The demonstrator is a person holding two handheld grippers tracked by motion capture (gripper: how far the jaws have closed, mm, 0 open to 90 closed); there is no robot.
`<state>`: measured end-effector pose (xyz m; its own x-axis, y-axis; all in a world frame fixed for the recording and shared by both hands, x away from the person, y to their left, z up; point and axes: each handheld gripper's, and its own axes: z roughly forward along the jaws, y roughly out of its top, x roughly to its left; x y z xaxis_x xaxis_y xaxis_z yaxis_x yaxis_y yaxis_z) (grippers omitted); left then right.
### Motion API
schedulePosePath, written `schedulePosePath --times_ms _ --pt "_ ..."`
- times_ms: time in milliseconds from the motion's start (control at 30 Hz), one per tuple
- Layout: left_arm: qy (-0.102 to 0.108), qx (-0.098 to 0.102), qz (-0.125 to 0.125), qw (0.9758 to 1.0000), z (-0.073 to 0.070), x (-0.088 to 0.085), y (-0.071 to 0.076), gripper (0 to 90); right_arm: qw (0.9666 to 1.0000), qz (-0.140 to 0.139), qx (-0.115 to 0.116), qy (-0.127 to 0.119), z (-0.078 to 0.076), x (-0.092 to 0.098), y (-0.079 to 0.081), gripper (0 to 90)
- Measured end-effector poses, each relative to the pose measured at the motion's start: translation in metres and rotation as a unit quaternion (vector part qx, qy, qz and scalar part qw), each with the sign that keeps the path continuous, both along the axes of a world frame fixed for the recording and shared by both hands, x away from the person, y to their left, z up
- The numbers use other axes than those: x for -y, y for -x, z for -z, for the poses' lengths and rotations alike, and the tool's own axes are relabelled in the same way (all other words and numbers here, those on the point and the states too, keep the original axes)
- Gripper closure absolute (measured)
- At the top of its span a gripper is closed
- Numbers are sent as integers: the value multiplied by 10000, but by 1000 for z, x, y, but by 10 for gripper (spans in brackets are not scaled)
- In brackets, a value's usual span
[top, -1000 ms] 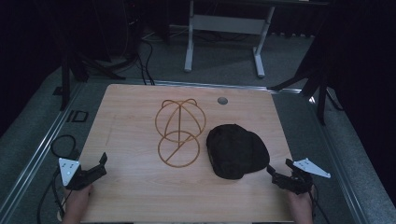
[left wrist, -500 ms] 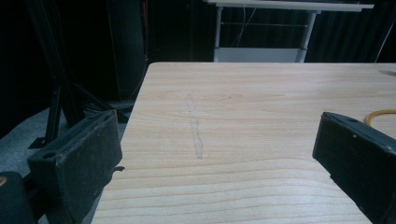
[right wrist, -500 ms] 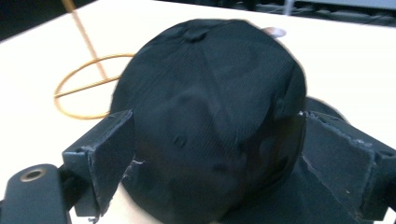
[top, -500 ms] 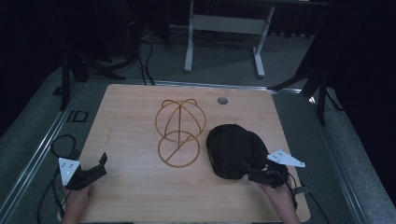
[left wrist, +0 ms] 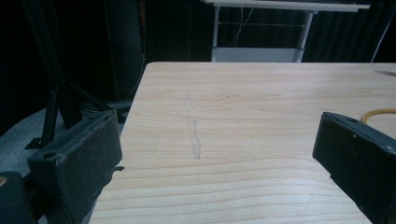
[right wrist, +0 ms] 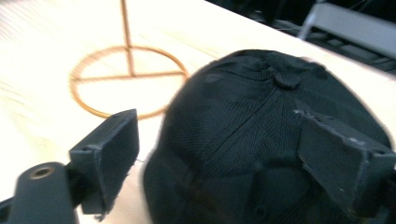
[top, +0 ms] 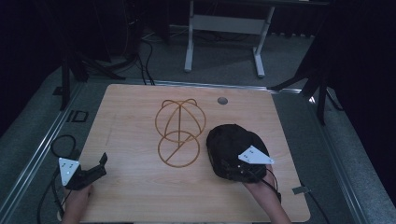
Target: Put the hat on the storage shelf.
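Moved forward over black cap (top: pixel 231 149), right gripper (top: pixel 239 171) jaws open astride its near edge; left gripper (top: pixel 95 169) open, idle; wire stand (top: pixel 179 133) beside cap.

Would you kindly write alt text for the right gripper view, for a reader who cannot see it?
A black cap lies on a wooden table, with the open right gripper at its near edge, one jaw on the cap's left and the other over its crown. Behind the cap stands an orange wire stand with a ring base and an upright rod.
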<state>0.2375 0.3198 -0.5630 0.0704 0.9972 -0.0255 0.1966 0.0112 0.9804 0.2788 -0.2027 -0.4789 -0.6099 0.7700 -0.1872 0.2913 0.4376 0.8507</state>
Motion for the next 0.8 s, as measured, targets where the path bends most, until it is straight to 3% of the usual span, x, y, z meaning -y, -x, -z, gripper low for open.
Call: schedulePosePath --times_ms 100,133,167,200,233,267,367,433,467,500,533,600,633,667,700,800 --pt "17 -5 30 10000 0 0 0 17 9992 179 156 312 0 -4 -6 123" --pt "17 -5 30 10000 0 0 0 17 9992 179 156 312 0 -4 -6 123" --pt "22 -9 33 10000 0 0 0 17 9970 327 207 669 4 -8 -9 99" --pt "22 -9 33 10000 0 0 0 17 9970 327 207 669 4 -8 -9 99" --pt "28 -12 35 10000 0 0 0 17 9934 455 269 1018 10 -10 -10 98" --pt "31 -11 34 10000 0 0 0 17 9934 455 269 1018 10 -10 -10 98" --pt "15 -6 43 10000 0 0 0 17 9889 813 341 1196 16 -11 -13 103" --pt "21 -12 42 10000 0 0 0 17 9873 858 338 1297 18 -10 -14 208" --pt "21 -12 42 10000 0 0 0 17 9873 858 338 1297 18 -10 -14 208" --pt "17 -10 41 10000 0 0 0 17 9850 969 324 1393 19 -9 -16 306" --pt "17 -10 41 10000 0 0 0 17 9850 969 324 1393 19 -9 -16 306" --pt "20 -10 41 10000 0 0 0 17 9865 923 94 1351 22 -7 -19 577" --pt "22 -13 43 10000 0 0 0 17 9856 965 76 1386 24 -6 -20 704" --pt "22 -13 43 10000 0 0 0 17 9856 965 76 1386 24 -6 -20 704" --pt "23 -14 44 10000 0 0 0 17 9881 833 -250 1265 29 -4 -25 797" --pt "25 -12 45 10000 0 0 0 17 9866 891 -158 1359 35 -3 -26 856"
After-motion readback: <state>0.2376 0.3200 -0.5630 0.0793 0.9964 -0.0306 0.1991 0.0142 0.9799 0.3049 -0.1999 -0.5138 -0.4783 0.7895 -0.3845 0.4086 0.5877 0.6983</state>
